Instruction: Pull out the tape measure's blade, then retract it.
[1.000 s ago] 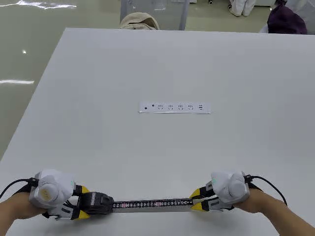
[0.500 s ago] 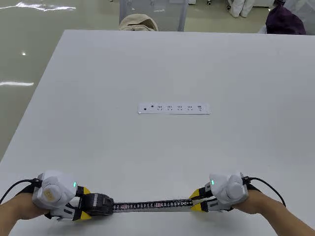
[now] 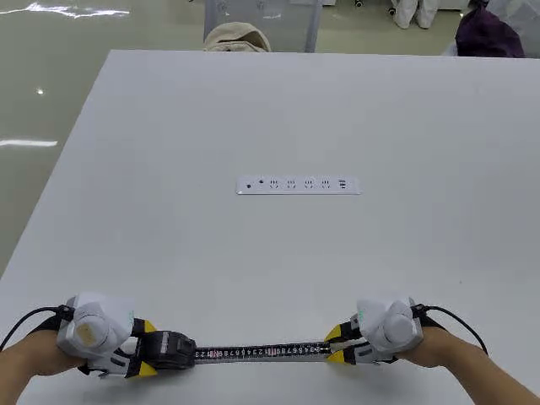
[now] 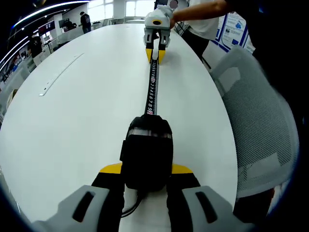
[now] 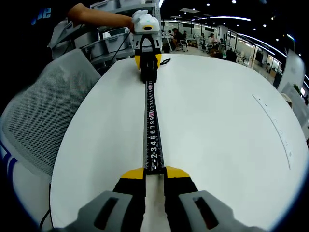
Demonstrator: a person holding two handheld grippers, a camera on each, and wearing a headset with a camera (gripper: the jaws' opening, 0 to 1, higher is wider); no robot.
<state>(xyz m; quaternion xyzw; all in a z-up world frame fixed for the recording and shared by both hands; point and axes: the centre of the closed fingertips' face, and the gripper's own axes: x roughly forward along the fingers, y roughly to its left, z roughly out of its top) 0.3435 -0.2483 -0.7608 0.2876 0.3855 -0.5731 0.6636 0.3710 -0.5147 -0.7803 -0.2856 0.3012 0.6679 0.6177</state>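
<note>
White table (image 3: pixel 253 110), 6 o'clock: we clamp left gripper (image 3: pixel 147 348) on tape measure (image 3: pixel 173 347), right gripper (image 3: pixel 335 343) on blade (image 3: pixel 261 350) (for tension).

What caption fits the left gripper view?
Left gripper grips the black tape measure on the white table; its blade runs to the right gripper.

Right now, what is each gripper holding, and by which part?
Left gripper grips the tape measure case; right gripper pinches the blade at its free end.
</note>
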